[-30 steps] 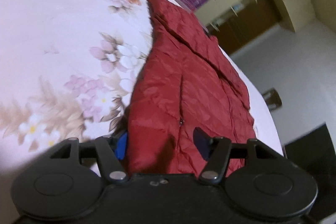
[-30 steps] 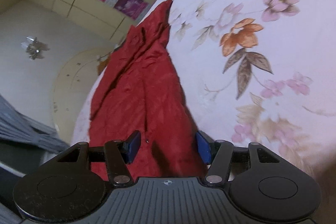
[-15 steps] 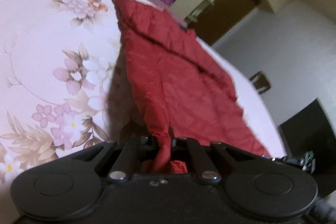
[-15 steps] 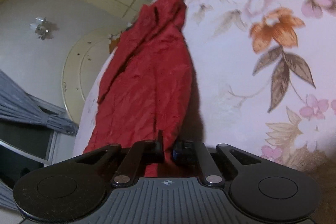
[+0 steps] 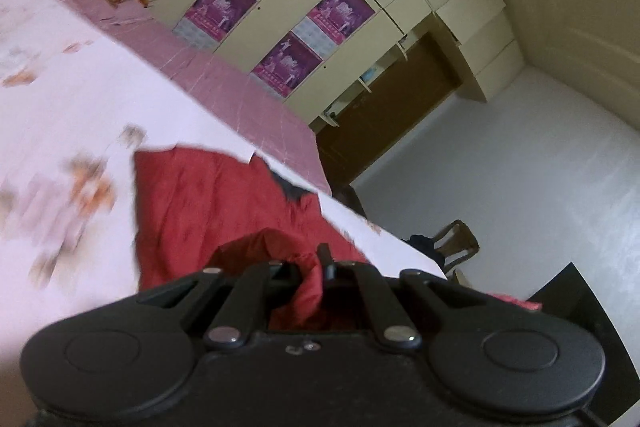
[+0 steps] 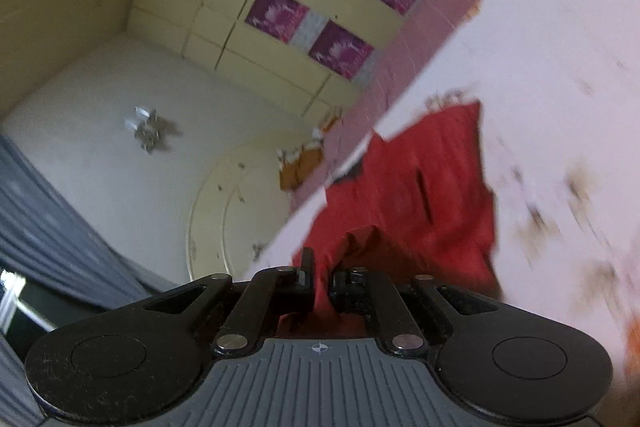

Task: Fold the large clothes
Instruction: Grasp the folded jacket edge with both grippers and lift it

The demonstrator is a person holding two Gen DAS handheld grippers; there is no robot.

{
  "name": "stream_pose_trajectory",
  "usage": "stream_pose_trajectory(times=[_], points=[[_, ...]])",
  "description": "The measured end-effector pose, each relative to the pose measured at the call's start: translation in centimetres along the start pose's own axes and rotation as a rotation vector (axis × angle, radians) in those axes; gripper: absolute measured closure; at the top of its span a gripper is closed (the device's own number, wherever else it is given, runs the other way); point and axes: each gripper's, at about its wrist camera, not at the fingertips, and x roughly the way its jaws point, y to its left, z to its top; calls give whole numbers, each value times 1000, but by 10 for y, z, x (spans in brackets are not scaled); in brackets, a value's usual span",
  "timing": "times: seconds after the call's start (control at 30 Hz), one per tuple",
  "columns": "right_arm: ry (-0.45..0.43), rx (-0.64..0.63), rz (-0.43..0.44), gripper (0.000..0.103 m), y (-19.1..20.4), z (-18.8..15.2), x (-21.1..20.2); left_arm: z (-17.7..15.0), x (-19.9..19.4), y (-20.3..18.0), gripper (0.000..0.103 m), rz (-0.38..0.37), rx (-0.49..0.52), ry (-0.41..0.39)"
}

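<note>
A red quilted jacket point(image 5: 208, 203) lies on the floral pink bedsheet point(image 5: 72, 107). My left gripper point(image 5: 314, 277) is shut on a bunched near edge of the jacket and holds it raised, so the cloth humps up in front of the jaws. In the right wrist view the jacket point(image 6: 432, 195) stretches away toward the bed's far edge. My right gripper point(image 6: 320, 277) is shut on the jacket's other near corner, also lifted. The sheet point(image 6: 560, 67) is blurred by motion.
A cream wardrobe with purple posters point(image 5: 280, 15) stands beyond the bed. A wooden chair point(image 5: 456, 243) and a dark cabinet point(image 5: 580, 303) stand off the bed's right side. A grey curtain point(image 6: 48, 235) hangs at the left of the right wrist view.
Both grippers were open over the jacket's near edge, then shut on it. Now both have lifted and moved forward with the cloth, and the views have tilted up toward the wardrobe.
</note>
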Motion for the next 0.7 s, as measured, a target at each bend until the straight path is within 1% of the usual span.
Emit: stream_pose_trajectory(times=[0.07,0.17,0.3,0.43,0.47,0.5,0.53,0.57,0.6,0.63,0.67,0.7], points=[[-13,20,2,98,2,24,25,26,32,4,99,26,17,23],[-25,58,-3,98,-8,60,68,56,81,19,99,59,6,58],[-19,122,-51,98,-36,97,124,77,133,50,99,104,-32,103],[14,134,-118,98,-63,118,166,88,166,77,99,117,-56,120],[19,139,-126,98,-69,119,171,89,171,83,97,116,-63,121],[16,150,-137,98,-74,122,178,90,176,88,93,108,-77,117],[8,168,-133,98,-81,125,185,92,179,93,92,100,-90,111],[-3,184,-123,97,-86,127,189,94,184,99,87,90,-116,104],[-15,203,-120,95,-92,129,192,96,187,103,79,83,-148,99],[-25,222,-119,62,-96,131,196,97,191,110,72,73,-185,89],[-53,237,-126,32,-100,133,198,98,193,114,57,62,-216,72],[-104,230,-147,0,-101,135,197,98,193,116,42,60,-232,51]])
